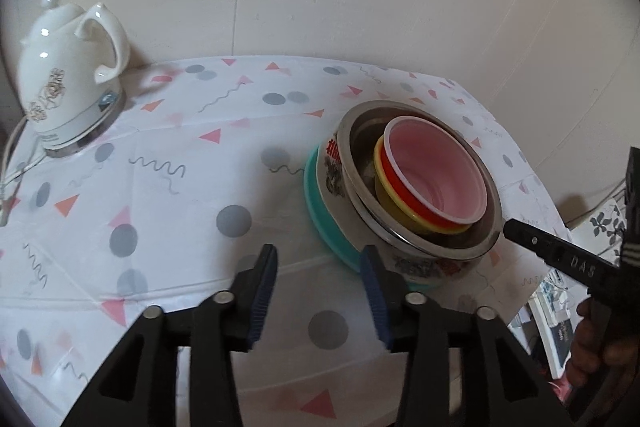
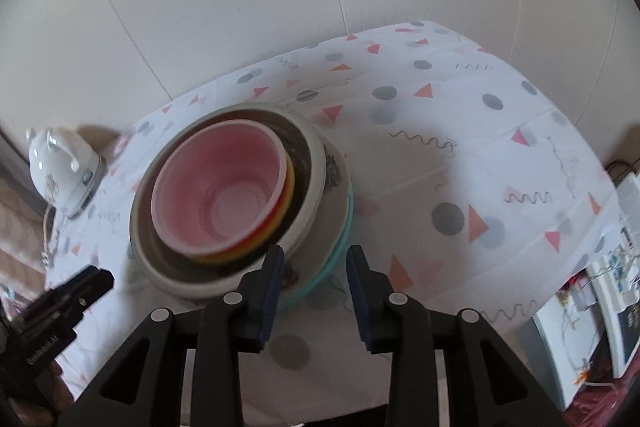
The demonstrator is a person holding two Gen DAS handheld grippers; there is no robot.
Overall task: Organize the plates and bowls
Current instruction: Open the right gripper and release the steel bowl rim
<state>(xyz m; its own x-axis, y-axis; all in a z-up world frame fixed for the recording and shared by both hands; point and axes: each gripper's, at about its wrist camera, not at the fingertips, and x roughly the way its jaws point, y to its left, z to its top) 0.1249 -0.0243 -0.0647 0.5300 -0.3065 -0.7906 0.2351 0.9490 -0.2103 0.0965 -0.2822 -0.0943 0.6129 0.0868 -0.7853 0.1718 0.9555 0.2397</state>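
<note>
The left gripper [image 1: 320, 279] points steeply downward, its two blue-padded fingers [image 1: 266, 291] parted with nothing between them. The right gripper [image 2: 314, 283] is tilted down at much the same angle, its jaws also apart and empty, the gap somewhat narrower than the left's. In the left wrist view the right gripper's black body reaches in from the right edge, and a hand [image 1: 600, 351] is wrapped around its grip. In the right wrist view the left gripper's black body shows at the lower left.
</note>
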